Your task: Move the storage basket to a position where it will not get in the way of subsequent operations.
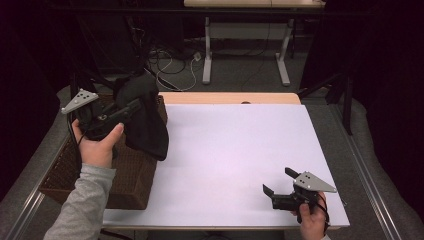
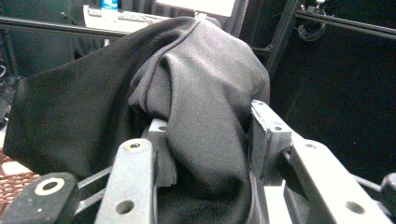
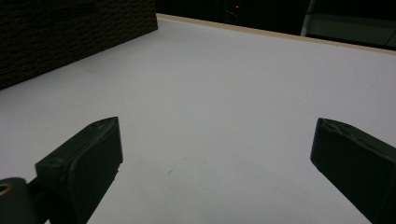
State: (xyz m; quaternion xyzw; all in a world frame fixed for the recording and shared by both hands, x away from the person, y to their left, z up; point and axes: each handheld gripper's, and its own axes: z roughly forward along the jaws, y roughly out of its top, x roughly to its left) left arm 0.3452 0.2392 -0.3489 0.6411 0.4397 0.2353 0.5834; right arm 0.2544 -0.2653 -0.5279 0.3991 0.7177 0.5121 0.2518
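Cloth is what I hold with my left gripper point(image 1: 131, 107), at the left of the high view. It is a black cloth point(image 1: 145, 120), and it hangs from the jaws down over the brown wicker basket point(image 1: 131, 187) that stands at the left edge of the white table point(image 1: 235, 150). I judge that I hold it high like this to lift it free of the basket, so that it does not catch on the rim. My left hand point(image 1: 97, 145) is below the gripper, at the middle left of the frame. My right gripper point(image 1: 278, 180) rests low at the lower right, well apart from the cloth, I think waiting for its turn.

In the left gripper view the black cloth point(image 2: 201, 121) is bunched between my two jaws in the middle of the frame, and they press on a thick fold of it. The rest of the cloth spreads to the upper left. A small part of the basket point(image 2: 14, 179) shows at the lower left corner.

In the right gripper view my right gripper point(image 3: 215, 149) has its jaws spread wide, with nothing between them but the bare table point(image 3: 224, 84). The basket wall point(image 3: 70, 32) is at the upper left, far from the jaws.
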